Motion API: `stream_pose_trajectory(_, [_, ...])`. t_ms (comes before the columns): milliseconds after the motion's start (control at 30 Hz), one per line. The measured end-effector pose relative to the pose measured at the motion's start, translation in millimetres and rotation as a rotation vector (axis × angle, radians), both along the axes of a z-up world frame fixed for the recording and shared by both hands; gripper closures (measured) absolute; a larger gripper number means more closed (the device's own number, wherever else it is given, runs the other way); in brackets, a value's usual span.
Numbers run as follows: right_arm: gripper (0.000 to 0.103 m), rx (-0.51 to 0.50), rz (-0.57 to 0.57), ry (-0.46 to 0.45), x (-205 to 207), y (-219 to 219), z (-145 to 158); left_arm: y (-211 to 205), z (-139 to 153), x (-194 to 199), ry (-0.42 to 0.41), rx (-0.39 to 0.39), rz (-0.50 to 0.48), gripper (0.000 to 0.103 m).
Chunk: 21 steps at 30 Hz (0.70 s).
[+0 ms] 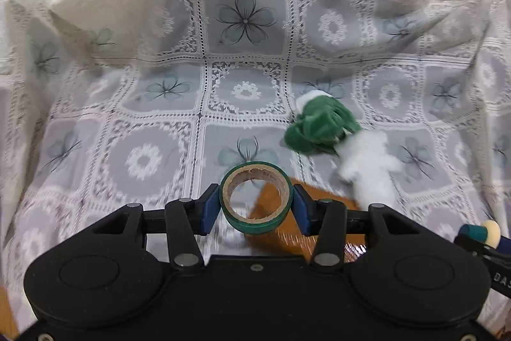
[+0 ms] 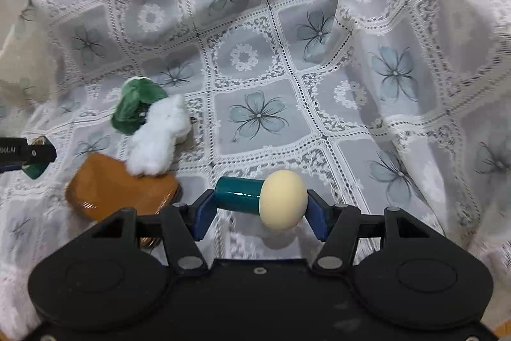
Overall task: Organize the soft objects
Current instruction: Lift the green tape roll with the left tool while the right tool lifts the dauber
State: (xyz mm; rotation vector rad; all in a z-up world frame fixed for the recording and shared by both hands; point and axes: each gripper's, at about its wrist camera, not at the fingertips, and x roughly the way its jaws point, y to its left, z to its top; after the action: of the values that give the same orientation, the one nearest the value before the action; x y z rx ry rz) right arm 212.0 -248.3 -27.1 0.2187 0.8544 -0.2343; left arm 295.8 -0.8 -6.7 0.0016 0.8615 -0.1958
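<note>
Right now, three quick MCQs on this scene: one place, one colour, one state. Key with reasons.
1. The white fluffy toy lies:
A. touching the green plush
B. between the right gripper's pads
C. inside the tape roll

2. The tape roll in the left gripper is:
A. red
B. green
C. yellow

3. The right gripper is:
A. open, holding nothing
B. shut on the teal-handled cream-headed piece
C. shut on the brown pad

Key: A, its edge meets the green plush; B, green band around a cardboard core; B, both pads press its ends.
</note>
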Motion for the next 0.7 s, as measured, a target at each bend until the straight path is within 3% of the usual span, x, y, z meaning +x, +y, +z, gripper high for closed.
stream_pose_trajectory(267, [0.044, 0.039, 0.061, -0.037, -64, 15, 30, -6, 21, -81, -0.010, -0.014, -0.022, 0.056])
stream_pose_trajectory(700, [0.044, 0.105, 0.127, -0.075, -165, 39, 54, 0, 14, -184, 0.011, -0.046, -0.006, 0.056])
